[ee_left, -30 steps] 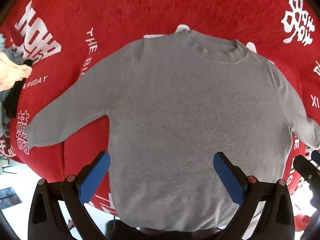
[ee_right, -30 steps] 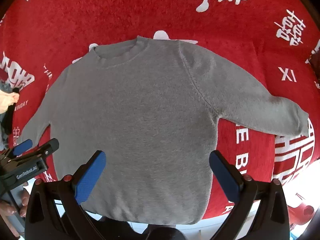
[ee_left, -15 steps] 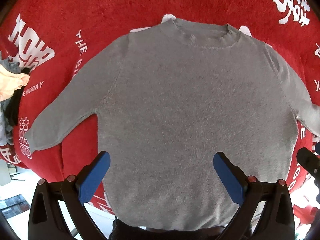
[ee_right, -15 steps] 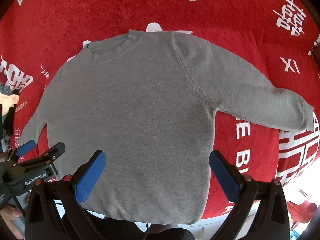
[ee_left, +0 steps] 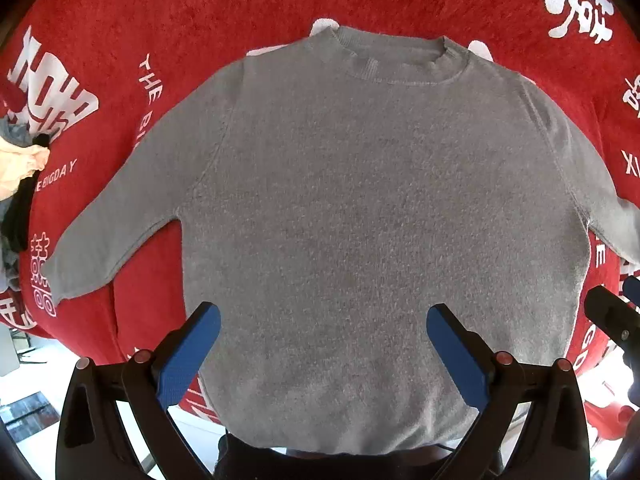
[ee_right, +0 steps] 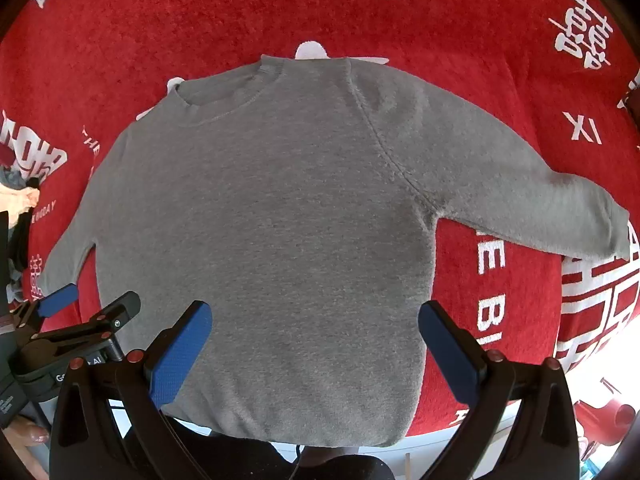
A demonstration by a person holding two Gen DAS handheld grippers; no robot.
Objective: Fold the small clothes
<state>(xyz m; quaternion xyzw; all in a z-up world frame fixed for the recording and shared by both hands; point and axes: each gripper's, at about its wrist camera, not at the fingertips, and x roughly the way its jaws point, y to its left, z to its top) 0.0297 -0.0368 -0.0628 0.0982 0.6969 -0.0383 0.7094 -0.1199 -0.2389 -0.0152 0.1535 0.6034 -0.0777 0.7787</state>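
Light: bright, even daylight, soft shadows
Glare: washed-out white patches at the lower corners
Distortion: strong fisheye bulge, dark vignetted corners
Focus: centre sharp, edges softer

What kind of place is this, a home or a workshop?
Probably a home, though I can't be sure: a grey sweater lies flat on a plush red cover printed with white wedding-style characters, and a heap of other clothes waits at its edge.
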